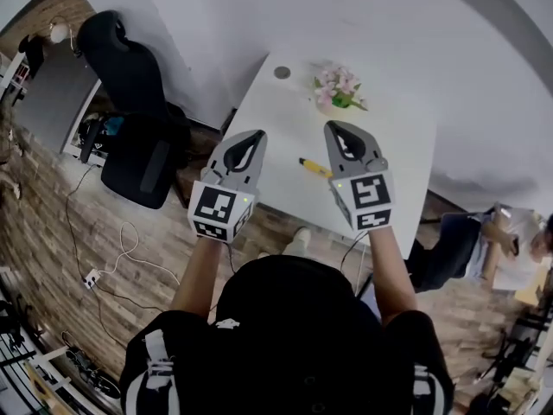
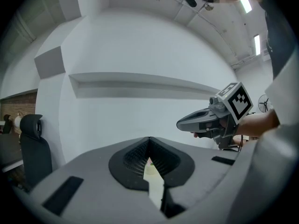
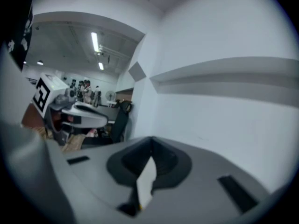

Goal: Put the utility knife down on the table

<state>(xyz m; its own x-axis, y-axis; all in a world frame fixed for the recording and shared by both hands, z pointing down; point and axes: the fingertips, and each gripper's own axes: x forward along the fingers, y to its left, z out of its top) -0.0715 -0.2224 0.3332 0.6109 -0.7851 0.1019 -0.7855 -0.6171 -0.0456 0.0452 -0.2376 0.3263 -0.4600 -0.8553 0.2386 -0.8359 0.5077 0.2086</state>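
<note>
The utility knife point(image 1: 315, 167) lies on the white counter point(image 1: 397, 145), seen between the two raised grippers; left tongs point(image 1: 257, 137) and right tongs point(image 1: 333, 128) are each pressed together, pinching nothing; flowers point(image 1: 339, 87) stand farther back.

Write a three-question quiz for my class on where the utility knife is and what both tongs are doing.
1. True or false: the utility knife lies on the table.
2. The left tongs are: A) shut, empty B) shut on the knife C) wide open.
3. Fill in: beyond the right tongs stand pink ____.
Key: 1 true; 2 A; 3 flowers.
</note>
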